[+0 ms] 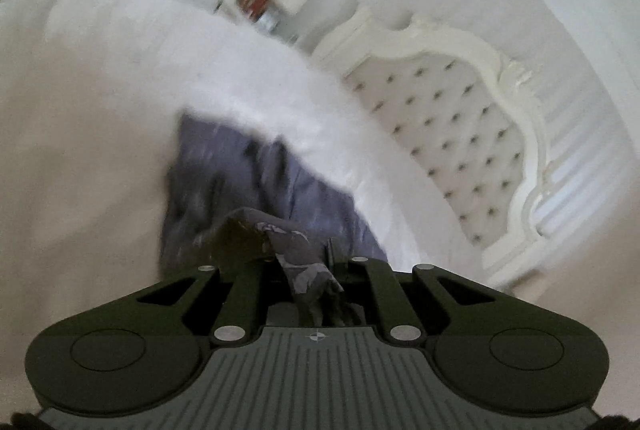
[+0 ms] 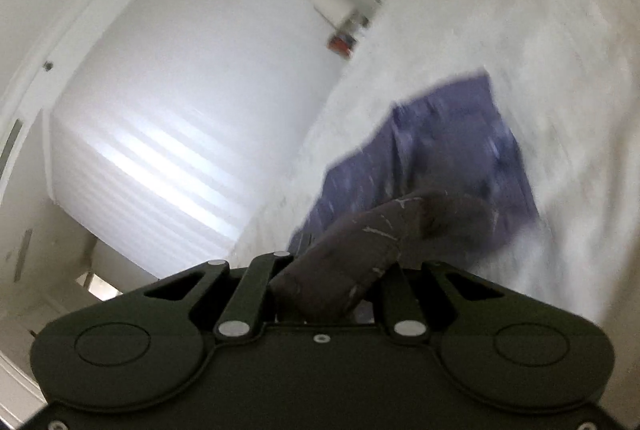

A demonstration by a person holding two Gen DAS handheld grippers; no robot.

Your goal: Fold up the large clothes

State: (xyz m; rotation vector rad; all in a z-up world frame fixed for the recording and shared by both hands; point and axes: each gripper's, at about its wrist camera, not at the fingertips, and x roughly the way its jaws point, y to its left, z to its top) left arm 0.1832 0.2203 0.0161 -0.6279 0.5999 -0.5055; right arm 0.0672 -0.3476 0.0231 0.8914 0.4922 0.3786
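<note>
White fluffy bed cover [image 1: 100, 150] filled most of both views, tufted headboard [image 1: 452, 134] at its far edge. Blue-purple patterned garment [image 1: 256, 182] lay spread on the cover, near edge lifted. Left gripper [image 1: 298, 258] clamped a fold of it; right gripper [image 2: 344, 270] clamped another bunch. Frames blurred; no legible writing.
</note>
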